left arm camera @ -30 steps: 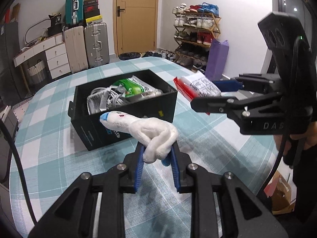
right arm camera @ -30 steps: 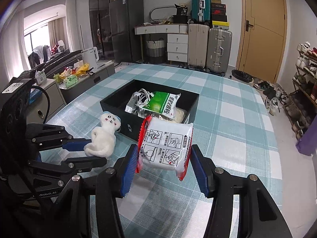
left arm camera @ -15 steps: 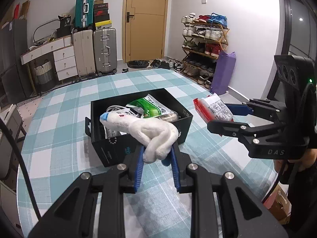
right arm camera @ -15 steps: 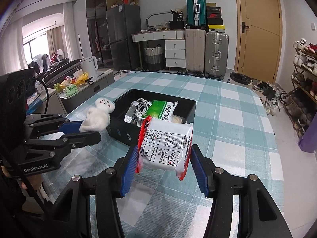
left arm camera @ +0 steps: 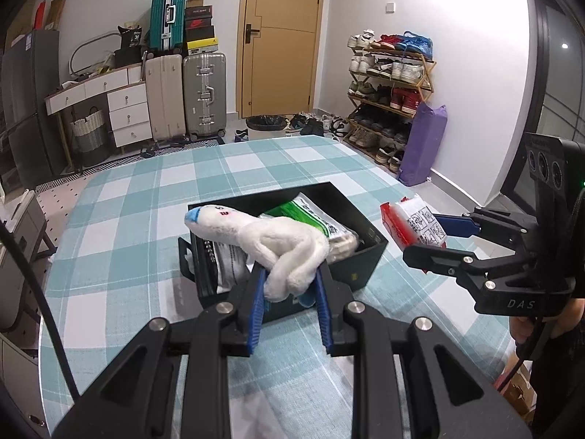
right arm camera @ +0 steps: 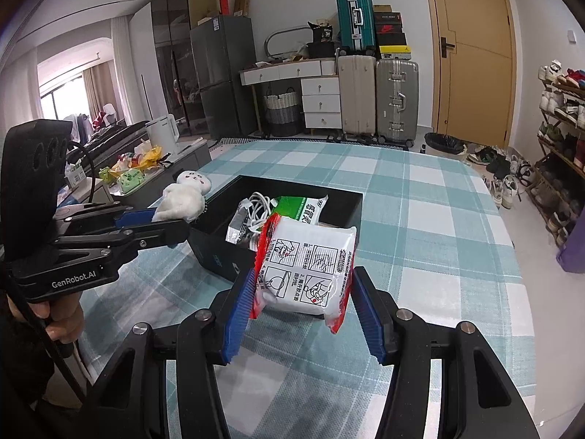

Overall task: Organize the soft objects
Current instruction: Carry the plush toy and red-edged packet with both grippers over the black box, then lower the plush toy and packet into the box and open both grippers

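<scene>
Nearest in the left wrist view, the left tongs (left arm camera: 289, 292) are pinching the white plush toy (left arm camera: 270, 241) by its lower end, its head jutting forward past the fingertips; over the last second the toy has risen from low in front of the black box (left arm camera: 362, 270) to hang right over the box's near wall. The right tongs (right arm camera: 299, 303) are clamped on the red-and-white soft packet (right arm camera: 305, 267) — the grip looks the same as a second ago, the packet upright between the blue pads (right arm camera: 239, 314). Just ahead of both tongs the box sits on the checked tabletop (right arm camera: 438, 226), already holding a green packet (right arm camera: 303, 206) and a white cable bundle (right arm camera: 257, 205). From the right view the left tongs have climbed and closed in toward the box's near-left corner, so the toy now sits at rim height rather than beside the wall. I judge that both soft things are lifted and nearly in place for dropping in; the toy seems closer to release, while the packet hovers short of the near wall. Beyond stand suitcases (left arm camera: 186, 91) and a door.
</scene>
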